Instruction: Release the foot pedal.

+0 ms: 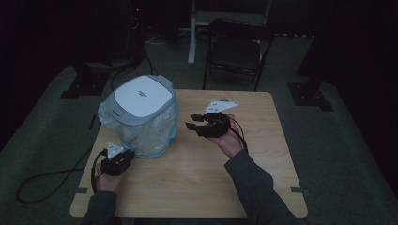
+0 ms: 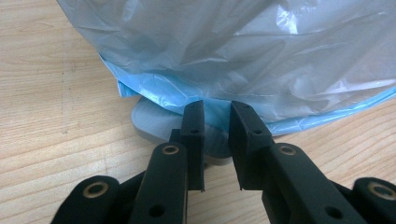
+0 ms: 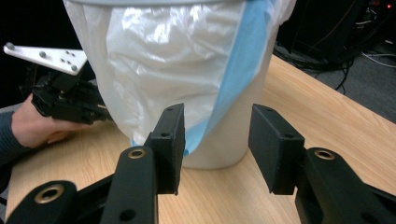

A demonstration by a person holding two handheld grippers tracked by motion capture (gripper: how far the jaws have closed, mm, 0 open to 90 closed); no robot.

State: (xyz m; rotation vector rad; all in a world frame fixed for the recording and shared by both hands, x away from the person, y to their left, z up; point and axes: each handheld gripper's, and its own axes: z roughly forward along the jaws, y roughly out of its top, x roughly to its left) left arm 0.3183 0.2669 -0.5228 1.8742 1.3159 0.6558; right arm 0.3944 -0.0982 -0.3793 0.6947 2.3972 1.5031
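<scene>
On the wooden table [image 1: 197, 187] stands a lidded bin [image 1: 141, 98] draped in a plastic bag [image 1: 150, 136] (white with a blue edge). At its foot pedal [image 2: 154, 123] the left gripper [image 2: 215, 116] stands parted, gripping nothing. Just beside the bin, the right gripper [image 3: 217, 135] hovers half open, empty.

The bin [image 1: 141, 112] looks like smooth matt plastic, its lid [image 1: 142, 96] white. A thin, crinkled, glossy plastic liner [image 2: 261, 51], translucent white and blue, wraps it. The worktop [image 1: 244, 183] is pale, grained wood. The fingers [image 3: 170, 140] are matt black plastic.
</scene>
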